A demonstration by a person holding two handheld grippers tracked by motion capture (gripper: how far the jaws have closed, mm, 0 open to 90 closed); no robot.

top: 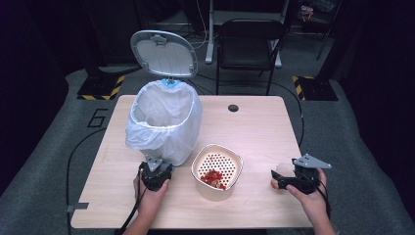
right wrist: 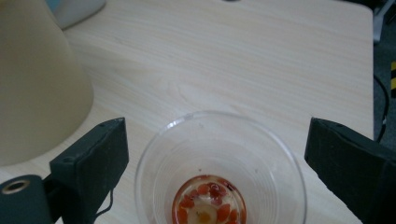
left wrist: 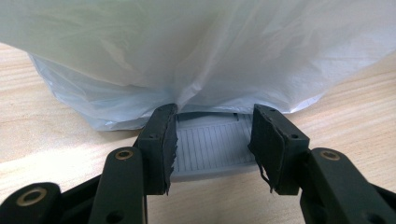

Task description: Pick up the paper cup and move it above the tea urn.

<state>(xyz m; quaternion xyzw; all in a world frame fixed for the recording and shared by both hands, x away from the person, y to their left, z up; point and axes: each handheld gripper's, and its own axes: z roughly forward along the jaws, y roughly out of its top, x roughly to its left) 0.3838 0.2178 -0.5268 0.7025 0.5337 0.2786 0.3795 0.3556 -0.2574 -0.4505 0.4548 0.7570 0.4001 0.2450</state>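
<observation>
Pale wood table (top: pixel 254 132) w/ lined bin (top: pixel 164 122), dark room. Left gripper (left wrist: pixel 212 140) spread astride bin pedal (left wrist: pixel 210 149); right gripper (right wrist: pixel 215 154) spread round cup (right wrist: pixel 219 163), base cut off.

Left gripper (top: pixel 155 172) low on table, jaws parted, right gripper (top: pixel 289 180) held sideways, jaws spread wide

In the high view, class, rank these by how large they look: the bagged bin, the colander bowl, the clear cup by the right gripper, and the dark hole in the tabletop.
1. bagged bin
2. colander bowl
3. clear cup, partly hidden by the right gripper
4. dark hole; it lies farther from the camera, yet is plainly smallest.
</observation>
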